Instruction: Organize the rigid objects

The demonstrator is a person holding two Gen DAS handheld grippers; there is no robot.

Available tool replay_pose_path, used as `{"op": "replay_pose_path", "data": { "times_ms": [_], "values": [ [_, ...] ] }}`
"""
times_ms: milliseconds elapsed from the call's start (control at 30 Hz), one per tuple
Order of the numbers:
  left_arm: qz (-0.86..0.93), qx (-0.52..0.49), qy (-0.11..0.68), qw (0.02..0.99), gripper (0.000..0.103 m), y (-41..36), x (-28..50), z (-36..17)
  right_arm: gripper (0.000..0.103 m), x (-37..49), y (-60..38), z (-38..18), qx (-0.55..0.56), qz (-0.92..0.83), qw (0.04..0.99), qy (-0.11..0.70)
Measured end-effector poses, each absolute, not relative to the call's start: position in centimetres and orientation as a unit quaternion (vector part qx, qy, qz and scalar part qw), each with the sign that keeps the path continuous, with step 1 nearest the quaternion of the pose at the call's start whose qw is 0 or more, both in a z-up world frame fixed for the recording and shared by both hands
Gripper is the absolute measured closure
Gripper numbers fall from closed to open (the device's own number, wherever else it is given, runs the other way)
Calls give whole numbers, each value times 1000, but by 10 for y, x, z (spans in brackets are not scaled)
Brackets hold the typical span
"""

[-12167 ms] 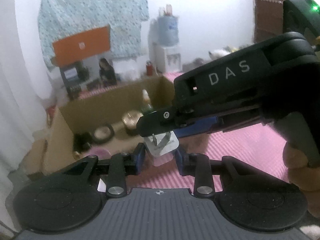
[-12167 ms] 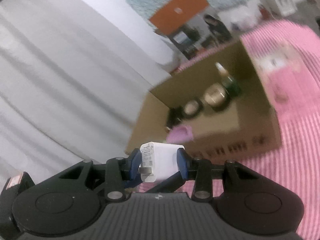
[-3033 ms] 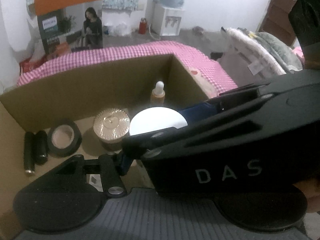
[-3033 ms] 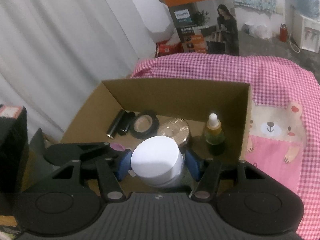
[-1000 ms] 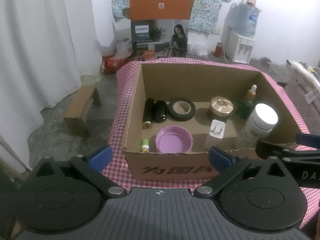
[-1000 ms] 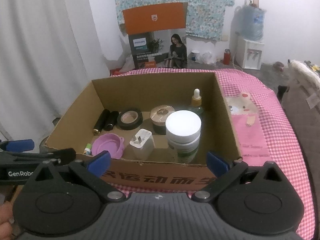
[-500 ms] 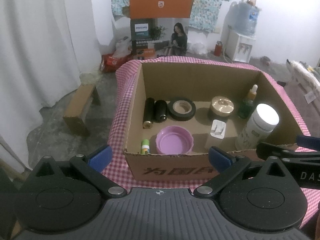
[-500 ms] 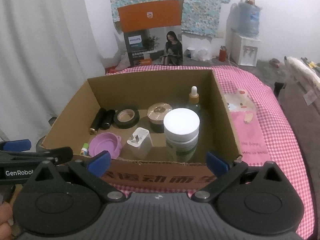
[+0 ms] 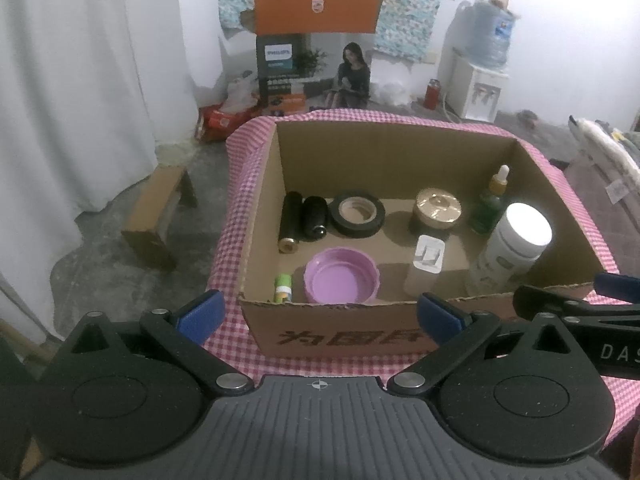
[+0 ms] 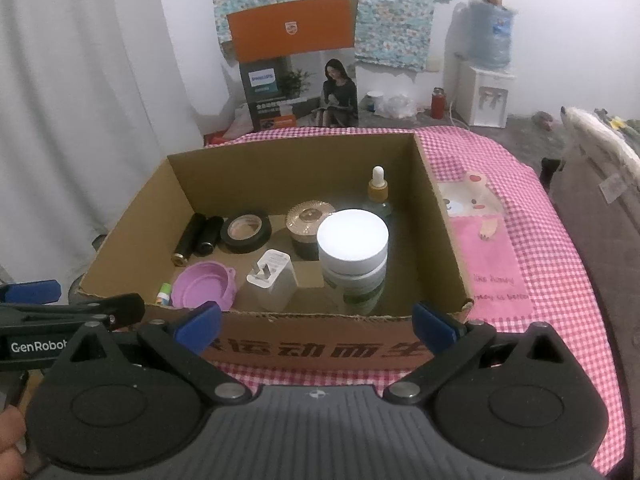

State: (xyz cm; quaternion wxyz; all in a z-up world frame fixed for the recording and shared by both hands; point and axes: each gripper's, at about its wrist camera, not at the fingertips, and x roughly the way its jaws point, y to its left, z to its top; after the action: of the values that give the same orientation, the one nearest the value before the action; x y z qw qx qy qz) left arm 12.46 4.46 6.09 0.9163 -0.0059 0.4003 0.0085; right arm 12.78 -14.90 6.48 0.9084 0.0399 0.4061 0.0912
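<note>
Your left tool (image 9: 318, 312) stood wide and empty at the bottom of its frame, short of the box (image 9: 340, 336); your right tool (image 10: 316, 322) was just as wide, holding nothing, low in its own frame before the same box on the pink checked cloth (image 10: 520, 184).

Everything rigid sat inside the box. The white-lidded jar (image 10: 354, 256) stood upright at centre right, just beside the charger (image 10: 272, 280), which stood prongs-up in front of the gold-lidded pot (image 10: 310, 226). The dropper bottle (image 10: 378, 192) stood behind the jar, near the back right corner. The tape roll (image 10: 245, 232) and two black tubes (image 10: 198, 238) lay toward the left, the purple lid (image 10: 204, 284) and a small green stick (image 10: 164, 292) at lower left.

You would likely have found the jar stiff but smooth-sided, so best taken across the body below the lid. The charger looked light and flat-faced, an easy pinch. The dropper bottle, probably glass, called for a gentle hold on its body rather than its thin neck.
</note>
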Motion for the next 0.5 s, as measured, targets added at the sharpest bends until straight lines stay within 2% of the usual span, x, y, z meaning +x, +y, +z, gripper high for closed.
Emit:
{"op": "replay_pose_path", "data": {
  "times_ms": [500],
  "values": [
    [8, -6, 400, 917, 1, 36, 124, 62, 0, 124, -158, 67, 46, 88, 909, 405]
  ]
}}
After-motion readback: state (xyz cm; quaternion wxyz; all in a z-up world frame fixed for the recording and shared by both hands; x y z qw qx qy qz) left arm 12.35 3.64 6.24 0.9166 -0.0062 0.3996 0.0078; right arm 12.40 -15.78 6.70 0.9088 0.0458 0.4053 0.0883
